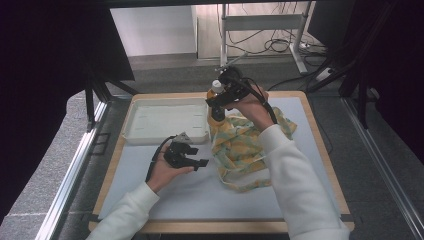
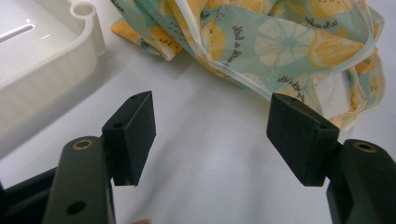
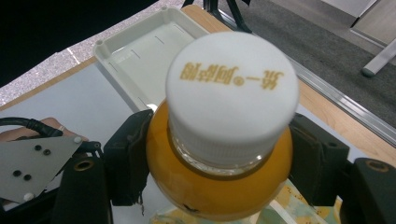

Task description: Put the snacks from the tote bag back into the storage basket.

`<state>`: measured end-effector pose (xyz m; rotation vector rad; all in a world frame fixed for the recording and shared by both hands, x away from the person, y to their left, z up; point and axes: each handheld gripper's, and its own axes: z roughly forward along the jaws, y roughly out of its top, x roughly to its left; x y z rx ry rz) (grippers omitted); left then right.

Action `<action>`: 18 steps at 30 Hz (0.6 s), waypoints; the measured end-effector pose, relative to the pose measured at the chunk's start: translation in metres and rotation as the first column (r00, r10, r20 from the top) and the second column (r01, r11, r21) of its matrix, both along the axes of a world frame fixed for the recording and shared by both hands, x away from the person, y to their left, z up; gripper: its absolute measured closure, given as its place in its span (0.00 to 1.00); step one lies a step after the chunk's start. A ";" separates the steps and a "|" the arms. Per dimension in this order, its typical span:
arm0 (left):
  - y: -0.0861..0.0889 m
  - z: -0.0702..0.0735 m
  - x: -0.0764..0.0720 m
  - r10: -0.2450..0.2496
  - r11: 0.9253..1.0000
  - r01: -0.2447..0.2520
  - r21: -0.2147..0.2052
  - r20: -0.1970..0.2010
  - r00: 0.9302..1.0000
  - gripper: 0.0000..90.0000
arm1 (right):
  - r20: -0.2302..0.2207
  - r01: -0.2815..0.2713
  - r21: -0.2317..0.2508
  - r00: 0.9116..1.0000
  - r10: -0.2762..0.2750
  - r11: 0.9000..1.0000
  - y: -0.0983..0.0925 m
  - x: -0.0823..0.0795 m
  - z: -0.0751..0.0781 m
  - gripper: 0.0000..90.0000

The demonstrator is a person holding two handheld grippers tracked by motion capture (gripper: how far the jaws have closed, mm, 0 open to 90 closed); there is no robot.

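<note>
Right gripper [image 3: 219, 163] fingers clamp the full orange-juice bottle [image 3: 219, 182] at its shoulder under the white cap [image 3: 232, 91], above the lemon-print cloth bag [image 1: 242, 145]: heavy, rigid, likely slick; left gripper [image 2: 210, 135] wide open, empty, over the bench [image 1: 150, 195].

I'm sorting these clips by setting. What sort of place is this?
Probably a lab or recording room, not a home: a lone worktable on grey carpet, dark curtains at the sides, loose cables on the floor behind, and a person's right tongs gripping a juice bottle.
</note>
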<state>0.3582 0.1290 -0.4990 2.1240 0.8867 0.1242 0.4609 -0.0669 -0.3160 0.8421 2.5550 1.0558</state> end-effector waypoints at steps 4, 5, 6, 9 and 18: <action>0.000 0.000 0.000 0.001 1.000 -0.001 -0.001 0.000 1.000 0.36 | -0.001 0.003 -0.005 1.000 -0.003 1.000 0.004 0.001 -0.002 0.34; 0.000 0.000 -0.001 0.004 1.000 -0.004 -0.002 -0.002 1.000 0.36 | -0.001 0.002 -0.005 1.000 -0.002 1.000 0.005 0.002 -0.002 0.34; 0.000 0.000 0.000 0.002 1.000 -0.002 -0.003 -0.002 1.000 0.36 | 0.000 0.001 -0.005 1.000 -0.001 1.000 0.006 0.002 -0.003 0.34; 0.000 0.000 0.000 -0.004 1.000 0.004 0.000 0.003 1.000 0.36 | -0.001 -0.003 -0.006 1.000 0.003 1.000 0.009 0.002 -0.004 0.34; 0.000 0.000 -0.001 -0.002 1.000 0.002 -0.003 -0.002 1.000 0.36 | 0.000 -0.019 -0.001 1.000 0.019 1.000 0.022 0.004 -0.009 0.34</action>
